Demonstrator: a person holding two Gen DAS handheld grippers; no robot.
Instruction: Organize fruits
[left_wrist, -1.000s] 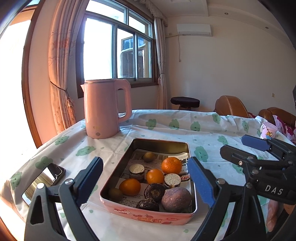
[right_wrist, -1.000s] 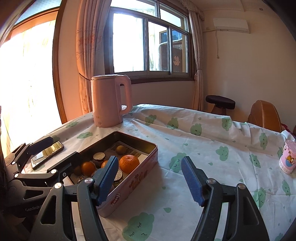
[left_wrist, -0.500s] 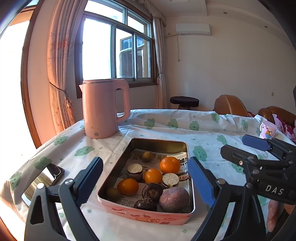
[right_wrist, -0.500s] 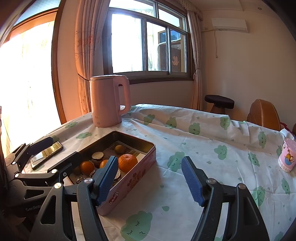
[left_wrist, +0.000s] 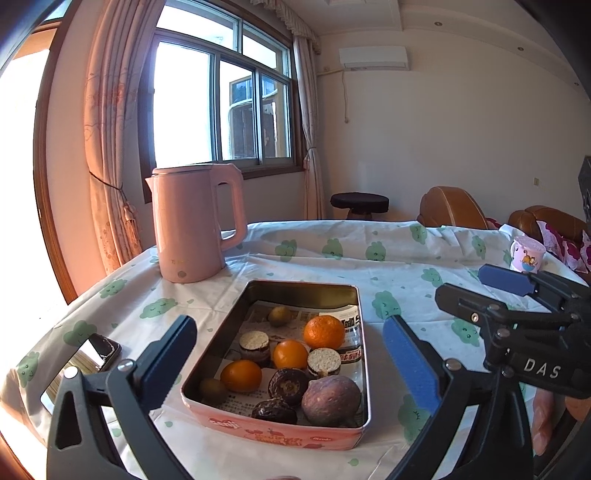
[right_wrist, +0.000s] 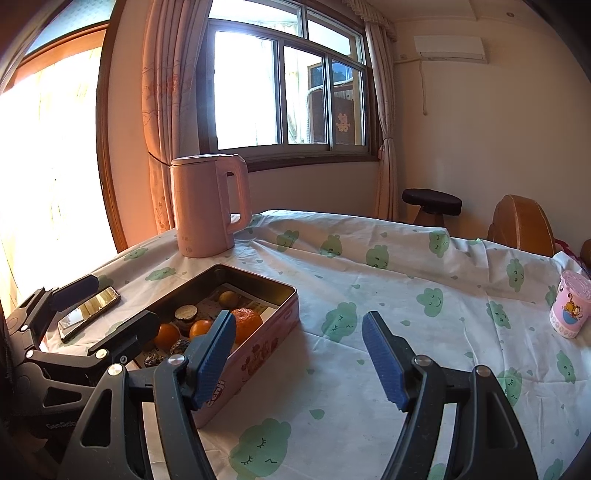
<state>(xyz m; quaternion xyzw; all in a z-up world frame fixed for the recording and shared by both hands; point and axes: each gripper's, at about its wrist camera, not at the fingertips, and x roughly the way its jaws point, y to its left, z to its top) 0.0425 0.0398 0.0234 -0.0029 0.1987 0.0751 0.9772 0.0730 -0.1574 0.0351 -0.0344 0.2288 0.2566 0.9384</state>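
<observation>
A pink tin (left_wrist: 280, 432) sits on the table (left_wrist: 332, 269), which is covered in a cloth printed with green clouds. Inside the tin, on a sheet of newsprint, lie three oranges (left_wrist: 323, 331), close together near the middle. Around them are a purple fruit (left_wrist: 331, 399) in the near right corner, two small greenish fruits (left_wrist: 279, 316), one at the far end and one at the near left, and several dark round pieces that might be cakes or dried fruit; I can't tell which.

The left gripper (left_wrist: 291, 365) hangs over the near end of the tin, its jaws opening wide, one blue pad either side of the tin and touching nothing. The right gripper (right_wrist: 299, 354) hovers just to the right of the tin above bare cloth, its jaws partly open and empty.

A pink kettle (left_wrist: 195, 221) stands beyond the tin. A phone (left_wrist: 79, 365) lies to the tin's left, and a small pink cup (right_wrist: 570, 308) stands well apart at the table's right edge.
</observation>
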